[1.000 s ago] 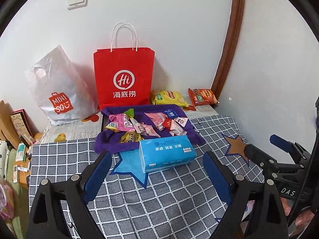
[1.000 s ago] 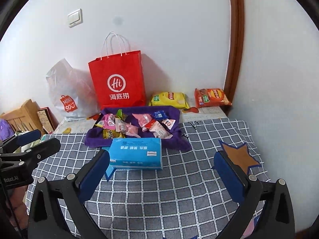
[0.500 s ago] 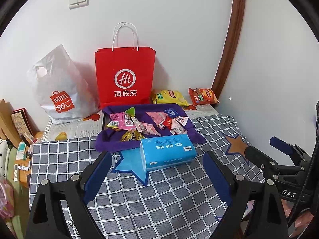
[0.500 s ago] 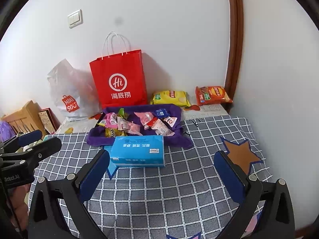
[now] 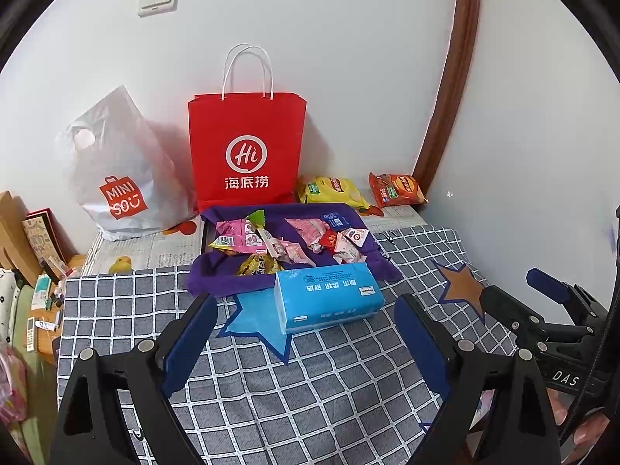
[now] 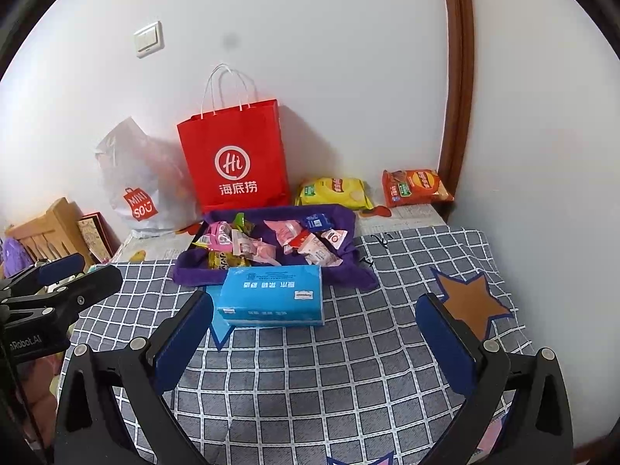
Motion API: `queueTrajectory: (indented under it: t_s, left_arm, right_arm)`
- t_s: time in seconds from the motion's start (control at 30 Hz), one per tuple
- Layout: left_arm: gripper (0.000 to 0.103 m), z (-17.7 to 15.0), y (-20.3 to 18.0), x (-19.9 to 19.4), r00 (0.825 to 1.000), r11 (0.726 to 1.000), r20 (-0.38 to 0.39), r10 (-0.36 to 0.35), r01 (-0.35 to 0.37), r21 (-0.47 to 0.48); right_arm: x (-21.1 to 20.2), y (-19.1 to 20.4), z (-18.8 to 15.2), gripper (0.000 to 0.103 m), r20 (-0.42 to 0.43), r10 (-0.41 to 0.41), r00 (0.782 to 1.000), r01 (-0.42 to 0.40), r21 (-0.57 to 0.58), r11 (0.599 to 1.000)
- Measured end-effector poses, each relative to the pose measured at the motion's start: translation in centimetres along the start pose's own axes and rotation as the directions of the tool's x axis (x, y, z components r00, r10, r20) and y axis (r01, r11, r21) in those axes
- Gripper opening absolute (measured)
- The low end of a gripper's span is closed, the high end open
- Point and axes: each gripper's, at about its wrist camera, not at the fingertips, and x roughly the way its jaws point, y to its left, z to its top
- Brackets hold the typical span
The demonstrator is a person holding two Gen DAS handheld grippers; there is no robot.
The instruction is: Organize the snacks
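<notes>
**Snack sorting yet to begin as both grippers wait over the checked cloth**

The left gripper [image 5: 302, 333] hangs with its blue-padded fingers [image 5: 190, 343] spread wide and nothing between them, aimed downward across the grey checked cloth [image 5: 317, 395]. The right gripper [image 6: 314, 337] mirrors it, fingers [image 6: 445, 343] likewise wide apart and empty, tilted down at a similar slant. Each shows at the edge of the other's view, so the two sit side by side, near the cloth's front edge.

Just beyond the fingertips lies a blue tissue pack [image 5: 327, 296], flat on the cloth and partly over a blue star patch [image 5: 255, 323]. Directly behind it, a purple cloth [image 5: 217, 279] cradles the loose snacks [image 5: 286, 240]: pink, yellow, green and red-white wrappers in a jumbled heap. Further back, against the wall, a yellow chip bag [image 5: 333, 190] and an orange chip bag [image 5: 397, 190] lie flat beside a standing red paper bag [image 5: 246, 151]; a white plastic bag [image 5: 116, 178] slumps to its left.

Judging by the unsorted heap and the empty fingers, the work appears barely begun: no packet is in hand, and every packet in view awaits sorting.
</notes>
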Motion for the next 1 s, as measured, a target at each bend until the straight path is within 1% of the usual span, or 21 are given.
queueTrajectory:
  t_s: [1.0]
  left_arm:
    - [0.092, 0.04, -0.04, 0.06, 1.000, 1.000, 0.000, -0.001, 0.001, -0.007]
  right_arm:
    - [0.07, 0.25, -0.06, 0.103, 0.000, 0.014, 1.000, -0.014, -0.001, 1.000]
